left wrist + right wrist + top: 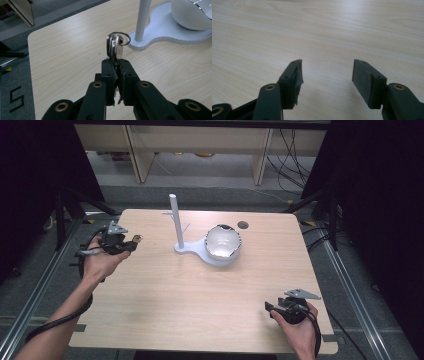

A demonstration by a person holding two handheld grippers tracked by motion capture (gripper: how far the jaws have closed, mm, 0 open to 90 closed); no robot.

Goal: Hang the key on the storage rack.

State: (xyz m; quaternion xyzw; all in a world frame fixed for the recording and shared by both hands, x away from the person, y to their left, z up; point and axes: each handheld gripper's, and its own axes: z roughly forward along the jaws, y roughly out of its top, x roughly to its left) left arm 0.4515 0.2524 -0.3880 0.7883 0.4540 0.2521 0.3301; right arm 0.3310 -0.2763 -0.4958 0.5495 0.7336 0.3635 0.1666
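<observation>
Left gripper (115,65), jaws closed tight on a bunch of keys (114,48); the blades are pinched between the pads and the key ring (124,38) stands free above the fingertips, the long axis of the keys running on in line with the jaws. In the high view the same gripper (131,243) hangs over the left part of the wooden table (165,305), its keys (136,239) pointing toward the middle of the board. The white stand (200,251) lies ahead of these jaws and slightly to their right (as the left gripper view frames it); its upright post (176,220) rises from a flat base (170,27), and a thin side peg (185,228) branches off the post at about mid-height; a shiny rounded bowl (223,242) sits on the far lobe of the base. Judged from this layout, the coming move is to carry the ring across to the post or its peg, so the relation that counts is ring to post: near, apart, not yet touching. The left hand is much the nearer of the two. Right gripper (327,75), jaws standing wide apart with nothing between them, bare tabletop beyond; in the high view it (270,306) rests low at the near right corner, well apart from the stand.
</observation>
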